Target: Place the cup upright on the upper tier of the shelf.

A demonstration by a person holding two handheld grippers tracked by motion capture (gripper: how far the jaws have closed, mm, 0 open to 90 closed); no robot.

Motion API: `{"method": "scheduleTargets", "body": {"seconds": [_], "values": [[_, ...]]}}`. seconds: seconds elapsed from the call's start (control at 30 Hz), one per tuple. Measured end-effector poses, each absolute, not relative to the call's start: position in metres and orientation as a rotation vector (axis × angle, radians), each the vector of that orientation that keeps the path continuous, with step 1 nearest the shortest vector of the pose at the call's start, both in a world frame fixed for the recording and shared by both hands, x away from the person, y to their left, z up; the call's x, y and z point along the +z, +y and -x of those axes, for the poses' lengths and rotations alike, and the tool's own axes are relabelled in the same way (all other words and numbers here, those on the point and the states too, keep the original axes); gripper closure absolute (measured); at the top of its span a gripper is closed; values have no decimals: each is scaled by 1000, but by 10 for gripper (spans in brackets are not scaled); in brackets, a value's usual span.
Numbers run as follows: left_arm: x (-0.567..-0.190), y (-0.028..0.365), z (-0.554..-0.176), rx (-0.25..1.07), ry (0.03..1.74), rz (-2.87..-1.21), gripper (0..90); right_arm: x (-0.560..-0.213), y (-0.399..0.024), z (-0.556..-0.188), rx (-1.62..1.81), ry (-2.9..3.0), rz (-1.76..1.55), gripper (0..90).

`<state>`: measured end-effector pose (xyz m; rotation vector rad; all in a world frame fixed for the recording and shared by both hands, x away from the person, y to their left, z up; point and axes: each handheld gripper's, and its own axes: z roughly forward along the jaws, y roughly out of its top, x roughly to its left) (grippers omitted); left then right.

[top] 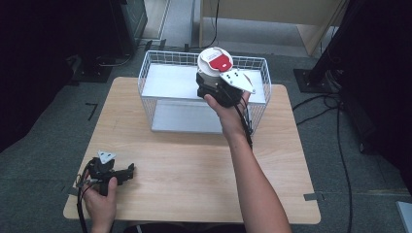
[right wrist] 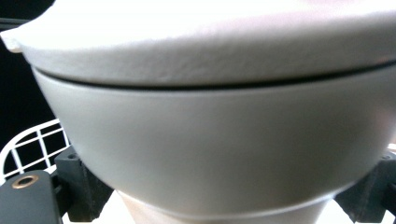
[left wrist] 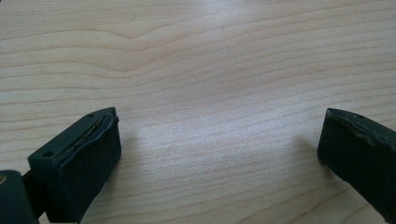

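White-lidded grey tub held high over the basket, and we've got it pinched from both sides.

Our right gripper (top: 217, 81) has its black jaws clamped on the round grey tub with the white lid and red label (top: 214, 62), above the white wire basket (top: 145, 73) at the table's far edge. We'd judge the job is setting it inside, so let's keep it level, clear the wire rim, lower onto the basket's white floor and only then ease off. Our left gripper (left wrist: 219, 149) rests low at the near left corner, jaws spread wide with nothing between them. Underneath, the pale wood-grain table (top: 194, 165); beyond it, grey carpet, black stands and trailing cables.
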<state>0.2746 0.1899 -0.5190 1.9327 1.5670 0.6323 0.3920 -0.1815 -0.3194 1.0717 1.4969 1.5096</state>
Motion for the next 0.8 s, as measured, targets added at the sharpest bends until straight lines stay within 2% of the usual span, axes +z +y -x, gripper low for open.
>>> {"method": "scheduleTargets", "body": {"seconds": [0.47,0.8], "values": [[-519,190,-275,631,1568,-1930,0,-316,-171,-427,1468,1517,-1120,96],[-519,190,-275,631,1568,-1930,0,-319,-169,-434,1467,1511,-1134,96]]}}
